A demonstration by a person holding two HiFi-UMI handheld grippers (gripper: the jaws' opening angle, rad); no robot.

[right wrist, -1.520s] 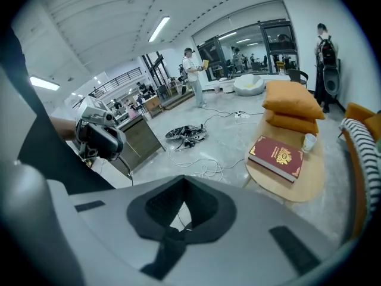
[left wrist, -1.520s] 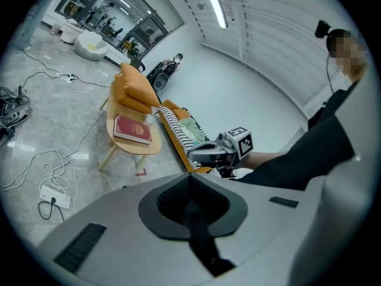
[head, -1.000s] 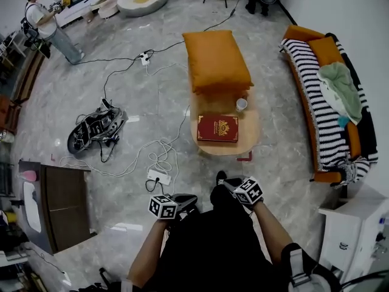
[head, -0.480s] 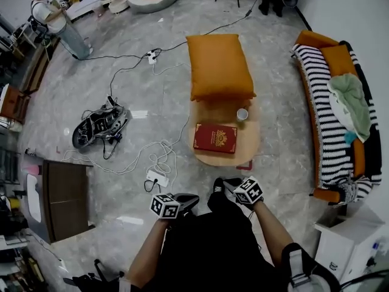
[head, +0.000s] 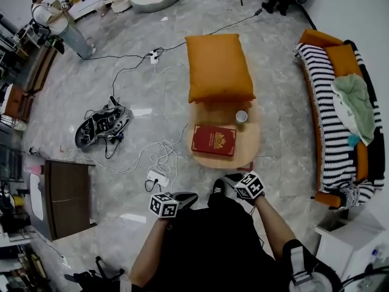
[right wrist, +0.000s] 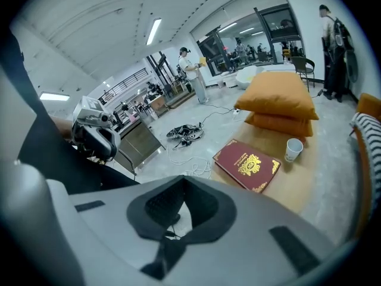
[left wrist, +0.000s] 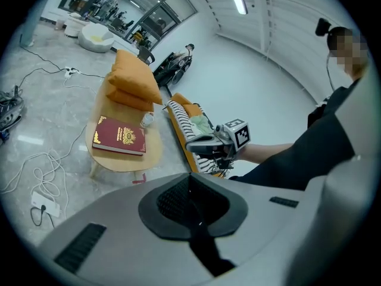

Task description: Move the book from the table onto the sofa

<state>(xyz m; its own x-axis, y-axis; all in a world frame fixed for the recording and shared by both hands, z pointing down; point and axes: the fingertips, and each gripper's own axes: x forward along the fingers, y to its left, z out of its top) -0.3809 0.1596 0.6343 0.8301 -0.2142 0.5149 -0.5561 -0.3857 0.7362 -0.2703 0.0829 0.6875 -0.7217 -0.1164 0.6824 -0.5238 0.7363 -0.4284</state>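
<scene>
A dark red book [head: 214, 140] with gold ornament lies flat on the near half of an oval wooden table [head: 226, 161]. The striped sofa [head: 331, 123] with orange cushions runs along the right. My left gripper [head: 184, 198] and right gripper [head: 230, 178] are held in front of my body, short of the table's near edge, both shut and empty. In the left gripper view the book [left wrist: 119, 136] lies ahead to the left, with the right gripper [left wrist: 205, 143] beside it. The right gripper view shows the book [right wrist: 247, 164] ahead and the left gripper [right wrist: 92, 133] at the left.
Two orange cushions [head: 217, 66] are stacked on the table's far end, with a paper cup [head: 242, 115] beside the book. Cables and a power strip [head: 159, 176] lie on the floor to the left. A green cloth [head: 352, 105] lies on the sofa. A dark cabinet [head: 67, 196] stands at the left.
Both grippers have moved forward toward the table, and the table and book now sit nearer in the head view. The jaws stay shut.
</scene>
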